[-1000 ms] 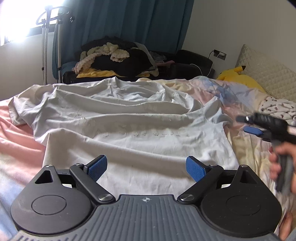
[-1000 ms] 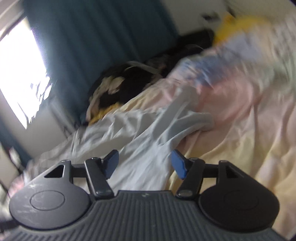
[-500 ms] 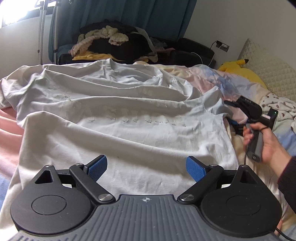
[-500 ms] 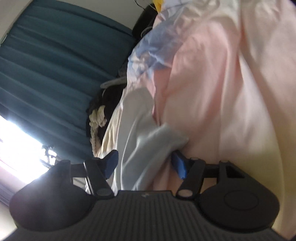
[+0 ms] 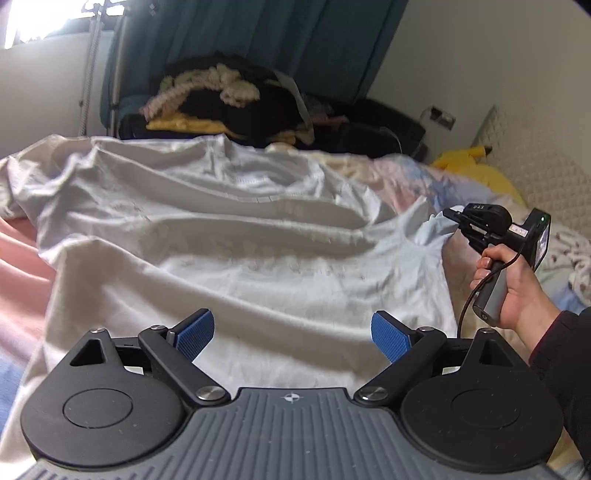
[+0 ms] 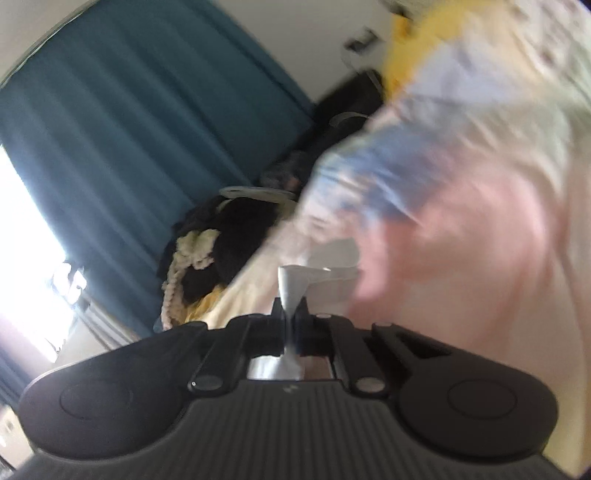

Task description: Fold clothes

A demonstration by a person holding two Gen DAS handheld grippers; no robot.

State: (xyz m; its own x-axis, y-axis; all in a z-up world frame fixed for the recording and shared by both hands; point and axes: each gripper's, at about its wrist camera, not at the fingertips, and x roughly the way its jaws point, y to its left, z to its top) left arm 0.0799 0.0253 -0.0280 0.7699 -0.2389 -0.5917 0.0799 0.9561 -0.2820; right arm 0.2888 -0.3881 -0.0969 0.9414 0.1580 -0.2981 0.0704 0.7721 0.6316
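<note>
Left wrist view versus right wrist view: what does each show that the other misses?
Only the left wrist view shows the whole white T-shirt spread on the bed, the left gripper open above its hem, and the hand holding the right gripper. Only the right wrist view shows the right gripper shut on a pinch of the shirt's fabric. Both show the teal curtain and the dark clothes pile.

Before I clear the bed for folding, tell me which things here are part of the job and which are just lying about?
Part of the job:
white T-shirt
right gripper, jaws shut on its sleeve
left gripper, jaws open above the hem

Lying about:
yellow plush toy
dark clothes pile
patterned bedsheet
</note>
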